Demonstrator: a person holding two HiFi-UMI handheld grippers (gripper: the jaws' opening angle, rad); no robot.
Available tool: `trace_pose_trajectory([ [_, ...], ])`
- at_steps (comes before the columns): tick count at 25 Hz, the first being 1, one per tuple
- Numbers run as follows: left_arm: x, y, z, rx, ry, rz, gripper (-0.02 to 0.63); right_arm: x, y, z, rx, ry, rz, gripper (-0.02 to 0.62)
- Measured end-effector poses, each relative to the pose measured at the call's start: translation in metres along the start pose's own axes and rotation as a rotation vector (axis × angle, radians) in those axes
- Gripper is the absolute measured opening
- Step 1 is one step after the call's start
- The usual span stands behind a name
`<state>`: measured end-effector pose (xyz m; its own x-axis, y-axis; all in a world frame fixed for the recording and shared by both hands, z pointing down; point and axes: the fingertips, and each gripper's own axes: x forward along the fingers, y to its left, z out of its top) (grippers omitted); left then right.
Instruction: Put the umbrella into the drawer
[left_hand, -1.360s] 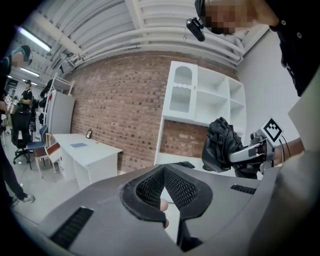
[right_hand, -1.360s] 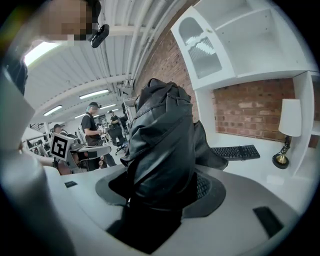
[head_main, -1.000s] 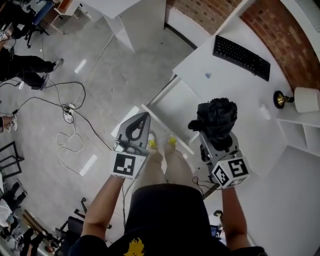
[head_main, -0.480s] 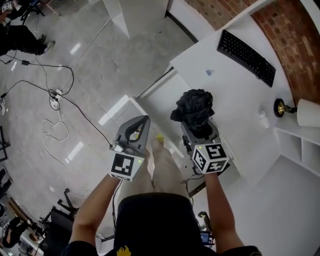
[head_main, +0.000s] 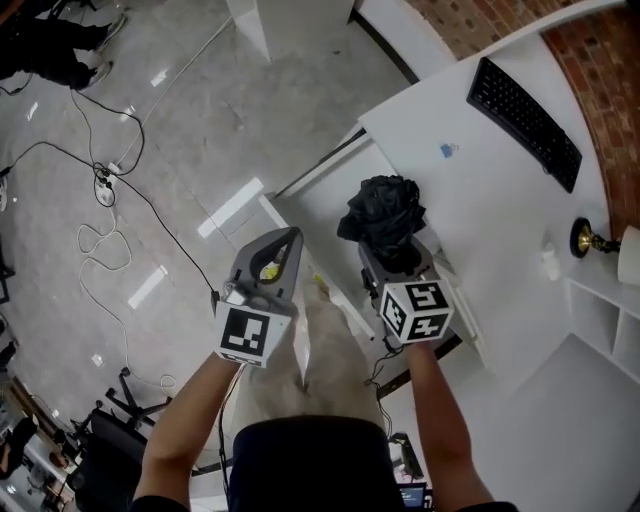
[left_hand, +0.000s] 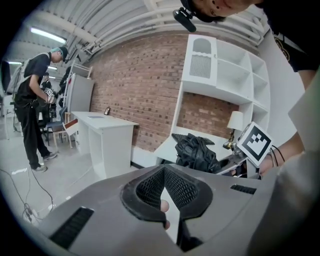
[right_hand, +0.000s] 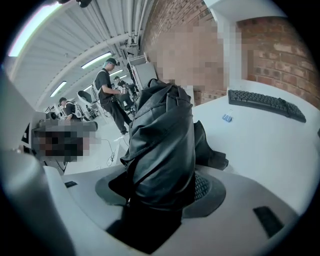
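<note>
The folded black umbrella (head_main: 385, 212) stands bunched up out of my right gripper (head_main: 398, 258), whose jaws are shut on its lower end. It hangs over the white open drawer (head_main: 300, 222) at the desk's left edge. In the right gripper view the umbrella (right_hand: 162, 145) fills the gap between the jaws of the right gripper (right_hand: 165, 197). My left gripper (head_main: 289, 238) is beside it on the left, shut, with nothing in it. From the left gripper (left_hand: 165, 172) view the umbrella (left_hand: 195, 152) shows ahead to the right.
A white desk (head_main: 480, 210) carries a black keyboard (head_main: 525, 110) and a small lamp (head_main: 585, 240). Cables (head_main: 110, 190) trail over the grey floor at left. The person's own legs (head_main: 325, 345) are under the grippers. Another person (left_hand: 32, 105) stands by a second white desk (left_hand: 102, 135).
Both grippers have sunk towards the drawer. The right one carried the umbrella left, from over the desk edge to over the drawer. Neither grip changed.
</note>
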<state>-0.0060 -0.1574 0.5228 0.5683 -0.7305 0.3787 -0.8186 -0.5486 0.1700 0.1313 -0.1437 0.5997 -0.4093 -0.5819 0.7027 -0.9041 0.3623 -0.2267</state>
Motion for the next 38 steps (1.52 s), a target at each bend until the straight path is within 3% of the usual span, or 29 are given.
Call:
trace_pose_trajectory([
  [13,0.038,0.026,-0.027,-0.121,-0.044,0.037,0.017,0.094,-0.035,-0.061,0.023,0.089,-0.018,0.258],
  [31,0.056,0.032,-0.063,-0.133,-0.002,0.047,0.017,0.159,-0.06,-0.109,0.049,0.223,-0.024,0.258],
  [38,0.06,0.042,-0.069,-0.163,-0.002,0.087,0.017,0.179,-0.057,-0.123,0.028,0.275,-0.017,0.258],
])
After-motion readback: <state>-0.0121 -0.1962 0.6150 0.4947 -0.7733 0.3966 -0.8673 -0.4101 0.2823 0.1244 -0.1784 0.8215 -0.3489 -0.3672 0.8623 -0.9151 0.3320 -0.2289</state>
